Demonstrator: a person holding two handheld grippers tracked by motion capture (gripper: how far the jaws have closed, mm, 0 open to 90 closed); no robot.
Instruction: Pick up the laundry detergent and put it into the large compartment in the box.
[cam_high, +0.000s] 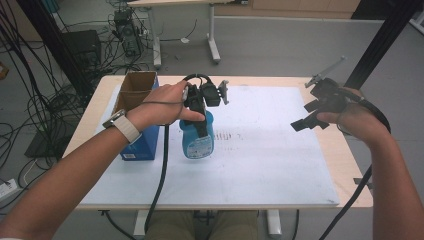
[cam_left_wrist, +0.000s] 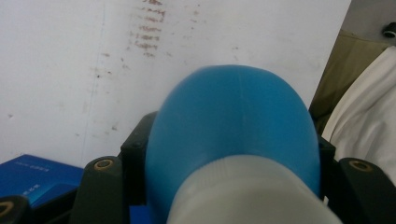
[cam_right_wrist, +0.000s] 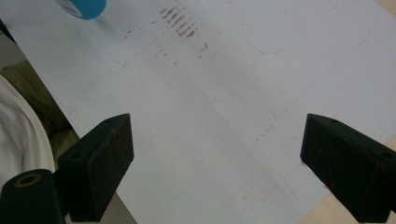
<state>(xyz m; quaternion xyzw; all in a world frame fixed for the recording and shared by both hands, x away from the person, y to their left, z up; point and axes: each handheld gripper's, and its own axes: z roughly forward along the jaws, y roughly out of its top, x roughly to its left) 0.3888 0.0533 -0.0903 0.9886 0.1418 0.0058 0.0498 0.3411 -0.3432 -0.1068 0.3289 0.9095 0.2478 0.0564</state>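
**Left jaws clamped on blue bottle, right jaws wide**

Your left gripper (cam_high: 202, 112) has its jaws closed on the blue bottle (cam_high: 198, 140), held over the white mat (cam_high: 270, 160) just right of the open blue box (cam_high: 137, 100). In the left gripper view the bottle's rounded end (cam_left_wrist: 238, 121) bulges between the jaws. Your right gripper (cam_high: 312, 117) hangs over the bench's right side, jaws spread, nothing between them.
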